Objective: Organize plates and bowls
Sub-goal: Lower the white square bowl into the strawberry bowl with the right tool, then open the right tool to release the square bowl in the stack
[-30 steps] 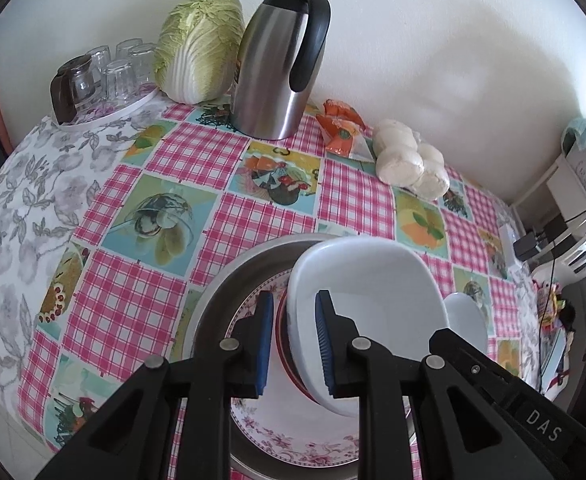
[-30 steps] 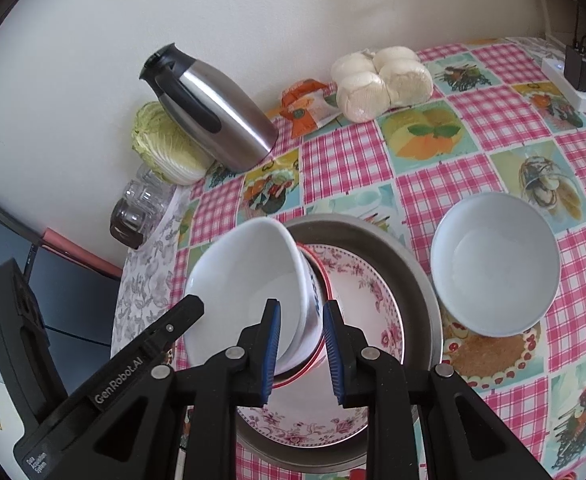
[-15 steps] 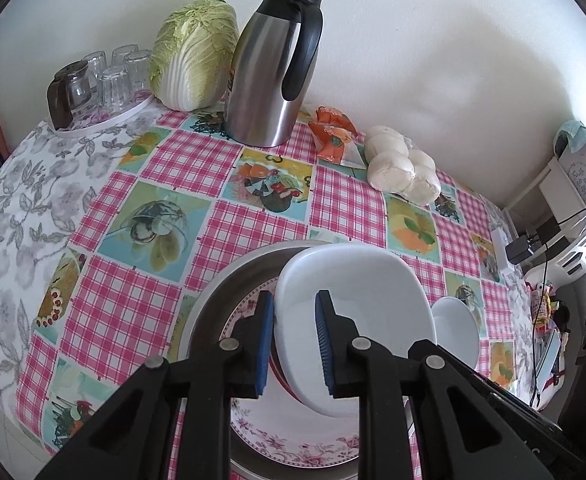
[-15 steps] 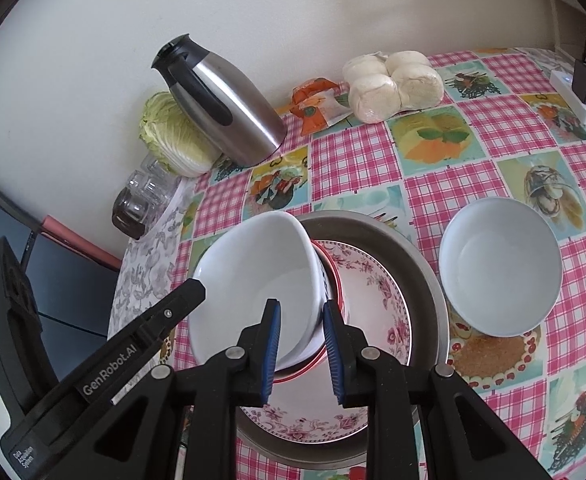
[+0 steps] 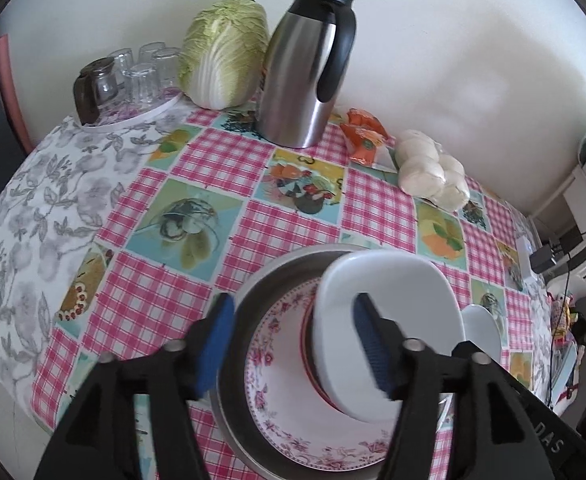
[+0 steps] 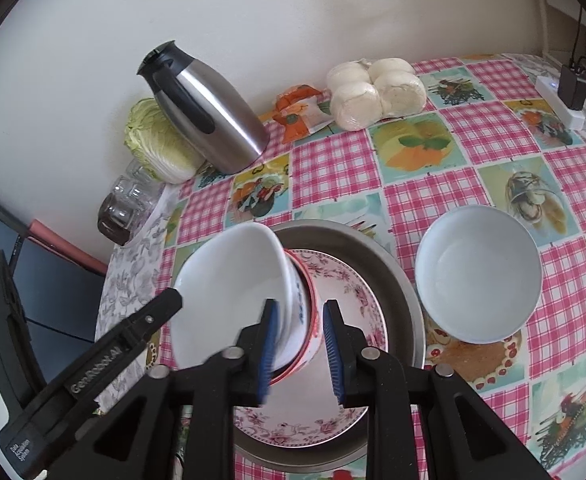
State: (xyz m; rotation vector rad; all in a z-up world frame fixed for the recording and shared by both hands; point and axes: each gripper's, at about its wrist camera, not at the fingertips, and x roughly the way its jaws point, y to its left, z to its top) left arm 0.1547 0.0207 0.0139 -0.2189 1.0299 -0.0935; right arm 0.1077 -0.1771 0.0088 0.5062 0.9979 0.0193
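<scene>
A white bowl (image 5: 393, 292) (image 6: 229, 288) leans tilted in a red-rimmed bowl (image 6: 305, 312). That bowl stands on a floral plate (image 5: 277, 364) inside a round metal pan (image 5: 261, 292). My left gripper (image 5: 295, 344) straddles the white bowl's near rim. Its jaws are opening, the left pad far off the bowl. My right gripper (image 6: 301, 352) straddles the opposite rim and is opening too. Its pads stand a little apart from the walls of both bowls. A second white bowl (image 6: 477, 272) sits upright on the tablecloth, right of the pan.
At the back by the wall stand a steel thermos jug (image 5: 305, 80), a cabbage (image 5: 225, 52), a tray of upturned glasses (image 5: 133, 76), an orange packet (image 5: 363, 136) and a bag of buns (image 5: 433, 172). A power strip (image 6: 561, 100) lies at the far right edge.
Both grippers were shut on the white bowl's rim and now stand apart from it, the left much wider. The bowl stays tilted in the red-rimmed bowl. Neither hand has shifted.
</scene>
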